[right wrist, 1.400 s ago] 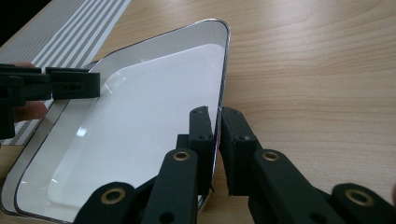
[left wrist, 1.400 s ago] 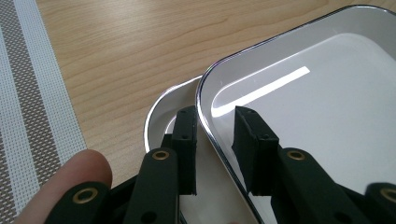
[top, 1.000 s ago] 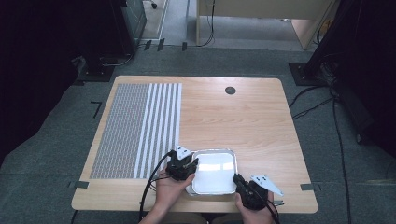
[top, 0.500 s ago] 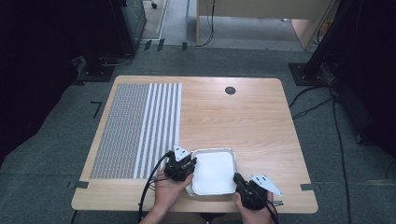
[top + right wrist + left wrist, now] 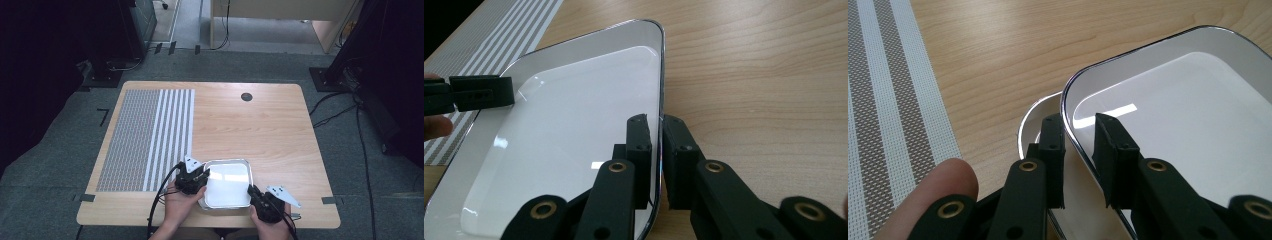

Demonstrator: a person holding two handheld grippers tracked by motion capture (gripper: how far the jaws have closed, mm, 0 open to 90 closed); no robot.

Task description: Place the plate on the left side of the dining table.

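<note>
— White enamel, dark-edged: is that the tray (image 5: 227,161) from above?

— Yes. In the high view it lies on the wooden table (image 5: 260,130) near the person's edge, just right of the striped placemat (image 5: 145,135). A dark round cap (image 5: 246,96) sits in the tabletop well beyond it.

— And the grippers there?

— The left gripper (image 5: 204,177) meets the tray's left side near its far corner. The right gripper (image 5: 251,190) meets the right side near its near corner. The left hand (image 5: 177,202) and right hand (image 5: 270,225) come in from the bottom. From this height I cannot read the jaws.

— What does the left gripper view give?

— The left gripper (image 5: 1080,122) straddles the tray (image 5: 1188,110) at its rim. One jaw is outside the wall and one inside, narrow and pinching it. A second rim (image 5: 1030,117), also white, peeks out below that corner. Whether the two touch I cannot tell. A fingertip (image 5: 933,190) shows at bottom left, over the placemat (image 5: 893,100).

— And the right gripper view?

— The right gripper (image 5: 657,121) has the opposite rim between its jaws, which stand nearly together and close against it. They have just been opening slightly, with the rim between them. The tray (image 5: 574,130) stretches away to the left, its floor bare and glossy. At its far edge one black jaw of the left gripper (image 5: 481,92) lies against the rim. Bare table (image 5: 764,65) lies to the right.
</note>
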